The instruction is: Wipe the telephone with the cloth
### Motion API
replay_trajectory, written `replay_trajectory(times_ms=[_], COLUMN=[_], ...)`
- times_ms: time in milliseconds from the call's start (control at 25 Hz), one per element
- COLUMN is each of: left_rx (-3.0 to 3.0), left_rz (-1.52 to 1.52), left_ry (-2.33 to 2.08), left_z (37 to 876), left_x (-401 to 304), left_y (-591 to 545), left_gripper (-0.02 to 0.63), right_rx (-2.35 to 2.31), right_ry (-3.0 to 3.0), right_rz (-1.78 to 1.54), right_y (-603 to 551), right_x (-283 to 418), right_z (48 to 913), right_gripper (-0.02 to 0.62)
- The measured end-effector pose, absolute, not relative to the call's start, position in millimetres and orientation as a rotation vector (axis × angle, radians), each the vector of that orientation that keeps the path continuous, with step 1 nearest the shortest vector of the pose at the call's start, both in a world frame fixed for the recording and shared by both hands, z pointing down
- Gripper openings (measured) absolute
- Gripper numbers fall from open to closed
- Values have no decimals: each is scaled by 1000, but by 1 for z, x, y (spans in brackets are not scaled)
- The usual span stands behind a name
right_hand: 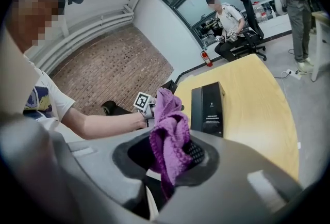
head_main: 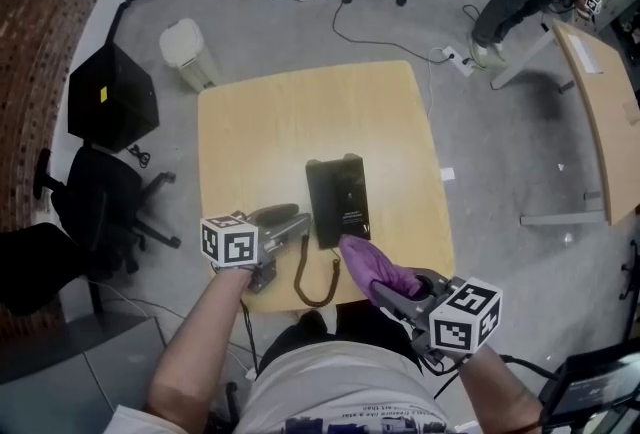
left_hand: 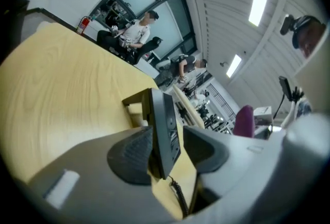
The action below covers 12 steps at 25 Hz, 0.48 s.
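Just ahead of both sets of fingers: telephone (head_main: 337,200), a black desk set, its base lying flat near the front edge of the wooden table (head_main: 300,122).

Item 1, handset (head_main: 272,214): off the base, on the table alongside the left fingers, on the side away from the base. Its coiled cord (head_main: 318,284) loops back behind both sets of fingertips. Probably set aside so that the base's face lies bare for wiping.

Item 2, purple cloth (head_main: 372,267): bunched and pinched between the right fingers (right_hand: 198,152). Its free end sticks out past the tips to the base's near corner; contact cannot be confirmed. Probably held short so that cloth, not jaw, meets the plastic.

Item 3, left gripper (head_main: 295,230): jaws spread wide, gripping nothing. The base's left edge is just beyond the tips.

Item 4, right gripper (head_main: 392,287): jaws closed on the cloth.

View notes:
- Only the head view shows the handset, and it shows the cord's whole loop.
- Only the left gripper view shows the keypad face edge-on through the jaw gap.
- Only the right gripper view shows the cloth pressed against the ribbed pad, with the base beyond it.
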<state>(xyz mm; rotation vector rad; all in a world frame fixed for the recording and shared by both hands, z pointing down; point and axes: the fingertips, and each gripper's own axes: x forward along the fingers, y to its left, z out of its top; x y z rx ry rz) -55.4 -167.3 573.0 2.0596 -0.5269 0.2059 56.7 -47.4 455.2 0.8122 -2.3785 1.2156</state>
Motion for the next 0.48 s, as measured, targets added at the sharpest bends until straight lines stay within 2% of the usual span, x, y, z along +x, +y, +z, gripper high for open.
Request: replay_trajectory(times_ms=[200,360,400,480], left_rx=[2079,2135,2131,2128], left_rz=[-25,-134,-148,-200], left_ry=[-566,-545,-544,-508], left_z=[518,471,464,447], left_x=[-86,-101,-104,-110], left_y=[-137,-86,-74,-49], left_gripper=[183,136,119,46], right_rx=[826,865,877,898], right_ry=[-2391,-2399,-2403,-2407], right_rz=[1095,1016,1000,965], right_y=[-41,-33,-31,-23], right_x=[44,37,35,32], right_z=[454,450,449,444], right_gripper=[84,84,84,84])
